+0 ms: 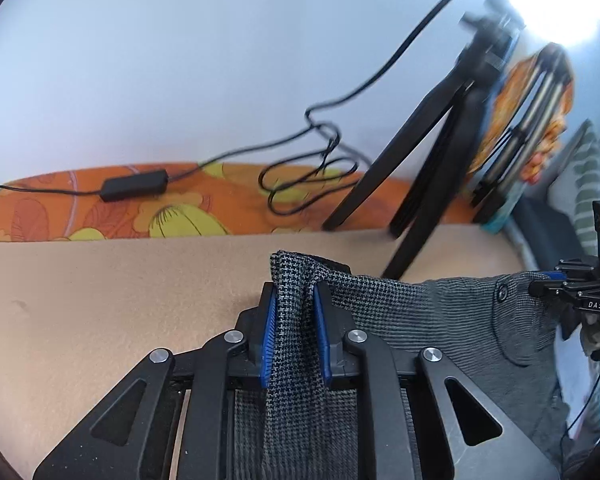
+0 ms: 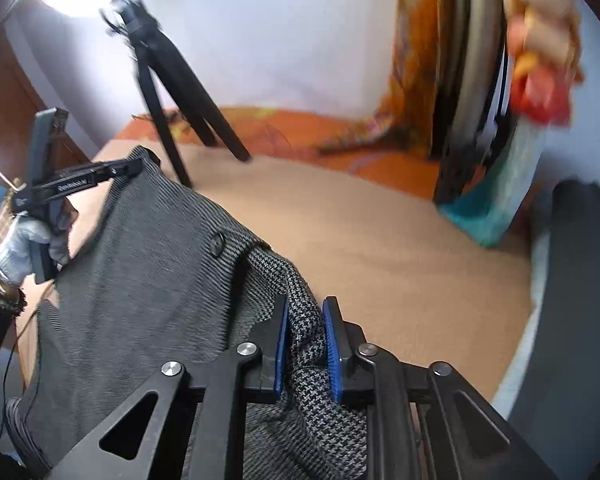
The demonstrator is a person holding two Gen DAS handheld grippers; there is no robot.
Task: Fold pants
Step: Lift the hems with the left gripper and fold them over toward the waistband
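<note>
The pants (image 1: 440, 312) were held stretched above the tan bench (image 1: 100, 300), pinched at 6 o'clock by the left gripper (image 1: 296, 332) and right gripper (image 2: 306, 348), no fold yet made.

pants: one (image 1: 440, 320)
claws: two, left claw (image 1: 296, 332), right claw (image 2: 306, 348)
tripod: one (image 1: 432, 140)
power adapter with cable: one (image 1: 134, 185)
pants buttons: one (image 2: 217, 245)
</note>
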